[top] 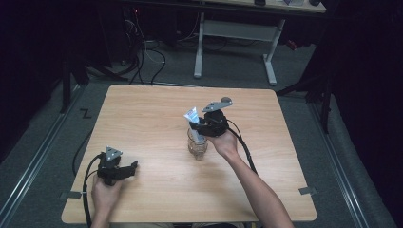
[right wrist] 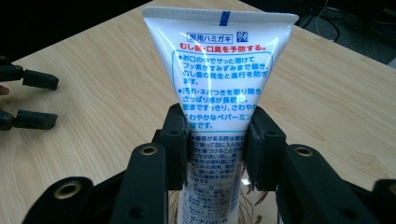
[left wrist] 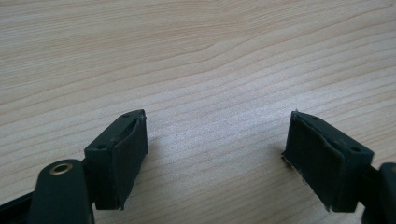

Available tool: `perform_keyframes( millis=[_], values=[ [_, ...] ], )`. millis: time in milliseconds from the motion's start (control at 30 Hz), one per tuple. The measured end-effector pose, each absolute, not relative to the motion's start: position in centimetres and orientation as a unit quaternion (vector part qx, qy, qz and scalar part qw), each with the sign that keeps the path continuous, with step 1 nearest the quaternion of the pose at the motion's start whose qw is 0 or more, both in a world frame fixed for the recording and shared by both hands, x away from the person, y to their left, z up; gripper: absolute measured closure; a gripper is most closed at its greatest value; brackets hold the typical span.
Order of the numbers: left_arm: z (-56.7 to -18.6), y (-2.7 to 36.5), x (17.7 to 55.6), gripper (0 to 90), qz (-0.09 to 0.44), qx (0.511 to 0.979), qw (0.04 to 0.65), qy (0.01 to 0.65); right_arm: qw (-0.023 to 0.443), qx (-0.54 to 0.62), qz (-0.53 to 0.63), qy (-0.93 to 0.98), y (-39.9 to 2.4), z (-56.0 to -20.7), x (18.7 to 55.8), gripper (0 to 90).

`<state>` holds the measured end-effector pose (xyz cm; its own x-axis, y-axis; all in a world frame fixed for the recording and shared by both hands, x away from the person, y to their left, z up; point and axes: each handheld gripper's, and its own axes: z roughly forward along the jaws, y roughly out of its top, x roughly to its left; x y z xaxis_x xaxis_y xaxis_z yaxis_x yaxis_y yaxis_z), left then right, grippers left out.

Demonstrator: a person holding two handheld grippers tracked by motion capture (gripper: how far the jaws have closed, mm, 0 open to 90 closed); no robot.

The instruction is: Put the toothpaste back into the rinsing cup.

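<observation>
Two black fingers (right wrist: 175,140) of the right gripper (right wrist: 215,142) pressed tight on a white tube (right wrist: 218,74), one on each side of it. Blue and red writing all over the tube, flat sealed end up top, with a small blue mark on it. Lower end of the tube down inside a clear glass cup (top: 196,146). Cup standing on the wooden bench (top: 157,114), close to the middle. Tube (top: 193,115) sticking up out of the cup, leaning a bit to the left in the high view. Right gripper (top: 204,124) held just above the cup by the right hand (top: 225,142), grey plate on top, black cable trailing back along the arm.

Two more black fingers (left wrist: 119,154) on the left gripper (left wrist: 215,161), spread wide apart, nothing between them but bare wood. Left gripper (top: 124,170) resting low on the bench near the front left corner, well apart from the cup. Left hand (top: 105,192) wrapped round its back end. Grey floor, cables and a white-legged desk (top: 237,33) past the far edge of the bench.
</observation>
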<state>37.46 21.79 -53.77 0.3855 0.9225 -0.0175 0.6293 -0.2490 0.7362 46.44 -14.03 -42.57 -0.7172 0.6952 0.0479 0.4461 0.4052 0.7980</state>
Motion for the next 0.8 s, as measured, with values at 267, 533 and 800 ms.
perform_keyframes(
  millis=[267, 533, 800],
  values=[
    [-53.77, 21.79, 37.46, 21.5, 0.216, 0.760, 0.339, 0.510, 0.147, 0.346, 0.418, 0.827, -14.20, -42.71, 46.21, 64.6],
    [-53.77, 21.79, 37.46, 21.5, 0.216, 0.760, 0.339, 0.510, 0.149, 0.344, 0.415, 0.829, -14.22, -42.91, 45.99, 64.4],
    [-53.77, 21.79, 37.46, 21.5, 0.216, 0.760, 0.339, 0.510, 0.148, 0.344, 0.412, 0.830, -14.34, -43.14, 45.87, 64.3]
  ],
)
